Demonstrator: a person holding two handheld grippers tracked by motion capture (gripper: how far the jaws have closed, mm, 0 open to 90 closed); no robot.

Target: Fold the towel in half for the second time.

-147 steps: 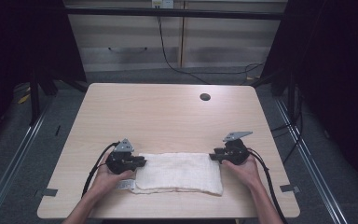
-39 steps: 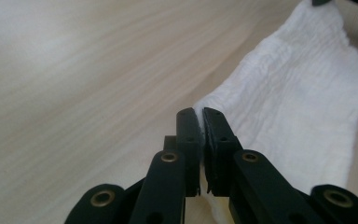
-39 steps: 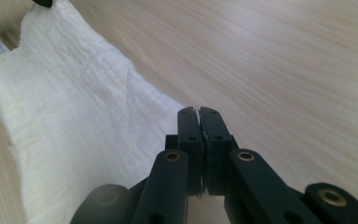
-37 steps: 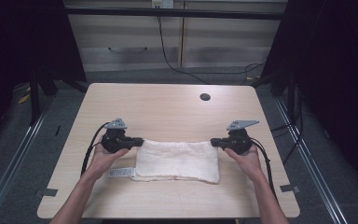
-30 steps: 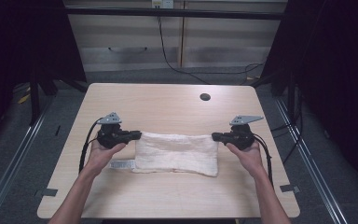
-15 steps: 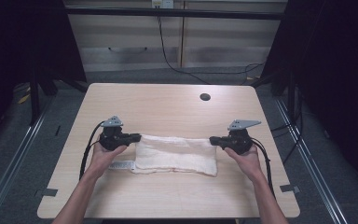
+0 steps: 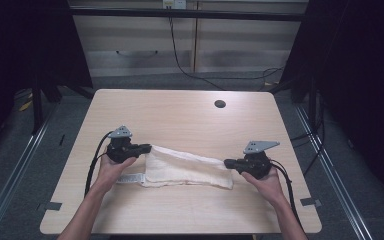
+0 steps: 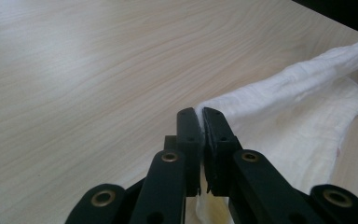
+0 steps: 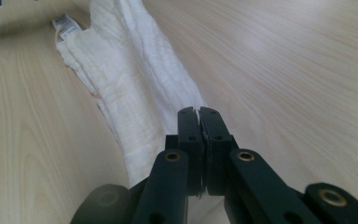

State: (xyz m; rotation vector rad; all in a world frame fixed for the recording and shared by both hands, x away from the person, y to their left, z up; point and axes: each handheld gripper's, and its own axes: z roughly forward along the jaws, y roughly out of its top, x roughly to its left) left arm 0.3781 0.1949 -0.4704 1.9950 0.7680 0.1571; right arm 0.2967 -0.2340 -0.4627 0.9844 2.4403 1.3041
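A white folded towel [image 7: 185, 167] lies stretched across the near half of the wooden table [image 7: 180, 115], running slantwise from upper left to lower right. My left gripper [image 7: 146, 148] is shut on the towel's far left corner [image 8: 205, 105], lifting it a little. At the other end my right gripper [image 7: 227, 163] is shut on the right corner [image 9: 198, 109]. In the right gripper view the towel [image 9: 130, 79] runs away from the jaws, with a small label [image 9: 64, 26] at its far end. That label [image 7: 130, 178] pokes out at the towel's near left in the high view.
A dark round cable hole [image 7: 220, 104] sits near the table's far right. Black cables trail from both grippers toward the near edge. Cabinets [image 7: 180, 40] stand beyond the table and dark floor surrounds it. The far half of the tabletop is bare wood.
Both grippers stayed shut on the towel's corners. They first moved away from the person, then the right one came back toward the near edge, leaving the towel slanted.
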